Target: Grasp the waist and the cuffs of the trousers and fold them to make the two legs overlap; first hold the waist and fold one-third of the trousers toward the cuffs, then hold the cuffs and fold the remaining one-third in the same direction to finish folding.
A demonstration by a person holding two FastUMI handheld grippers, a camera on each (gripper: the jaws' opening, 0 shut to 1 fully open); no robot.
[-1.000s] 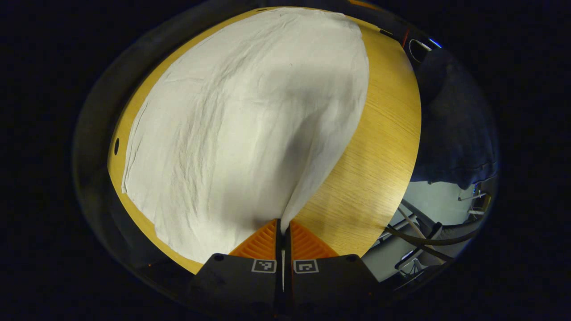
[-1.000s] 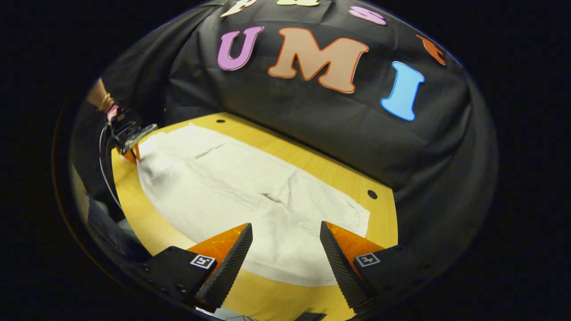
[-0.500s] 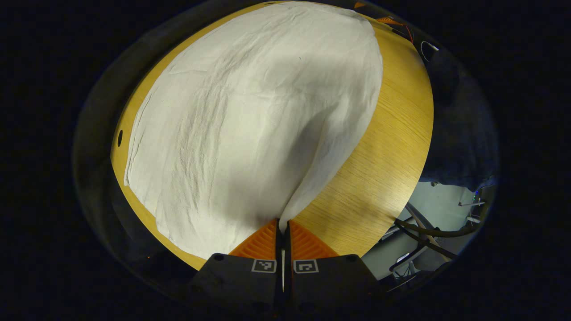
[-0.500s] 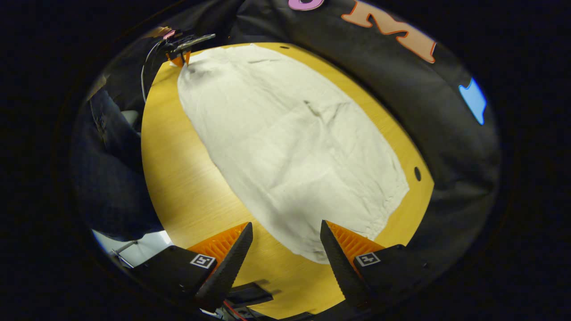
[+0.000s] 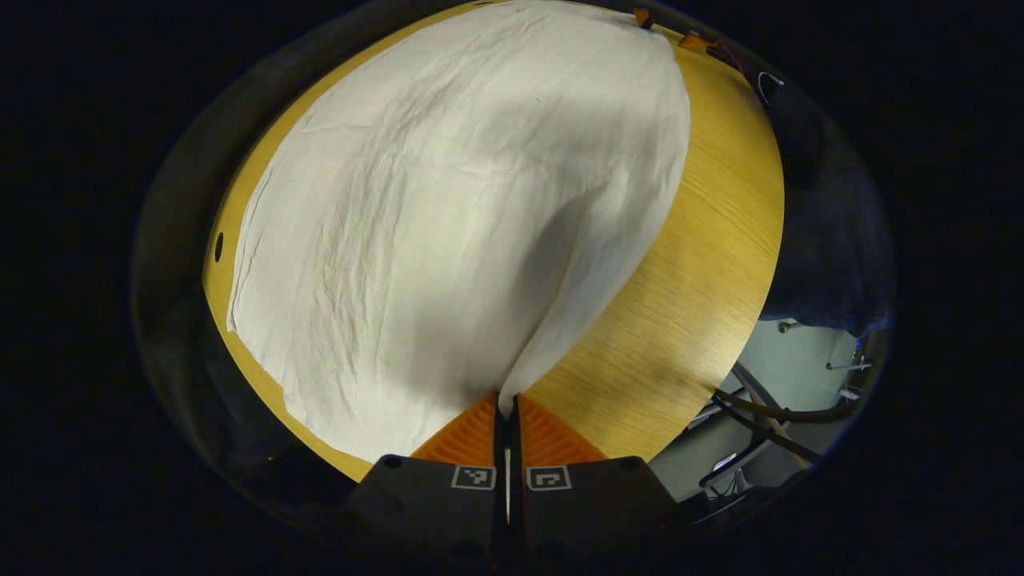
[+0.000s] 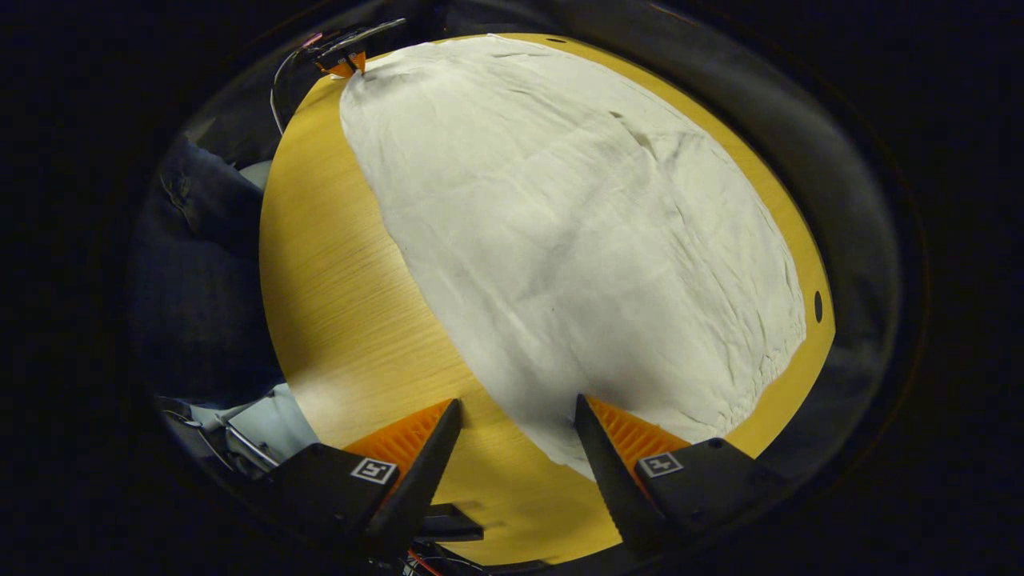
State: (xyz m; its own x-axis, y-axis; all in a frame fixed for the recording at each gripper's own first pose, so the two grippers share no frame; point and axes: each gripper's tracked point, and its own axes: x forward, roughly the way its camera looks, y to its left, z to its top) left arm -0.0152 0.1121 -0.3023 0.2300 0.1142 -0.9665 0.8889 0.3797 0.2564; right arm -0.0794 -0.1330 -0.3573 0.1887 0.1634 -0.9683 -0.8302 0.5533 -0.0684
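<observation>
Left gripper [image 5: 507, 406] jaws pinched tight on corner of white trousers [image 5: 448, 224], lifting it off wooden table [image 5: 688, 304]. Right gripper [image 6: 516, 416] jaws wide apart, holding nothing, poised over trousers' opposite corner. Trousers spread flat across table.

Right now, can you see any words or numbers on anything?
No words or numbers can be read.
Small square black-and-white code markers sit on the left gripper and on the right gripper; they are patterns, not text.
The plain white cloth trousers and the yellow wooden table bear no writing.
</observation>
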